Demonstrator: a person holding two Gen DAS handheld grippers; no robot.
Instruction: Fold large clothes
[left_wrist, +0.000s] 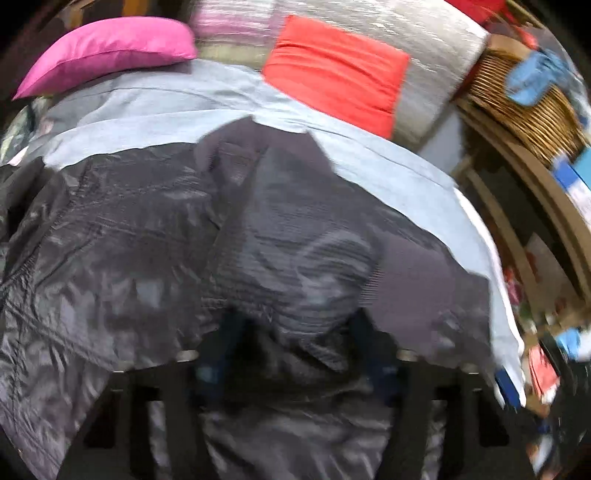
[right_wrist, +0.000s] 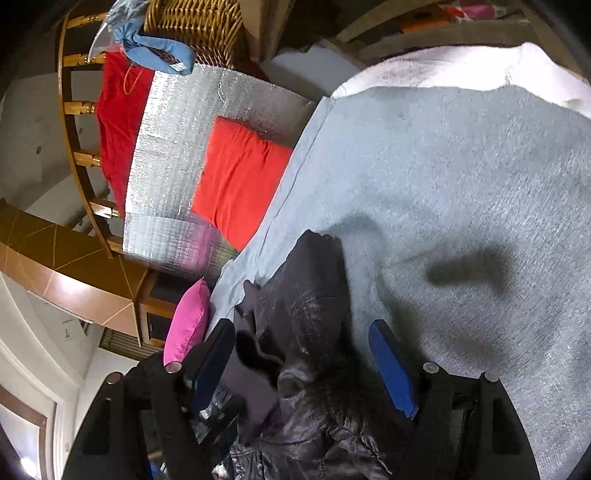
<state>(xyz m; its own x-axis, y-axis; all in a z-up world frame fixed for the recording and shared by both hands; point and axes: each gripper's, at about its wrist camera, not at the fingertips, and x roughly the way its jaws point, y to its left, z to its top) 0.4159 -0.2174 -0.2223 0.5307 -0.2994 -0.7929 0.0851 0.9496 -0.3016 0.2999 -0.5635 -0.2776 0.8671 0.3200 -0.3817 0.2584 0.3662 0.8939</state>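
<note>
Dark shiny jacket (left_wrist: 155, 236) sprawled over the light blue sheet (left_wrist: 388, 166) on the bed, reaching toward the bed's right edge, nowhere near folded. Left wrist view: left tool (left_wrist: 295, 354) half buried in jacket fabric, blurry, can't tell whether pinching or loose. Right wrist view: right tool (right_wrist: 299, 365) spread wide around a bunched-up part of the jacket, blue pads (right_wrist: 391, 369) not squeezing it. Looks like early days, with pretty much every fold left to do.

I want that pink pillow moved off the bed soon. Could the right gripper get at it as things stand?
Probably not yet: the right gripper has dark jacket fabric bunched between its jaws, and the pink pillow lies off beside it.
</note>
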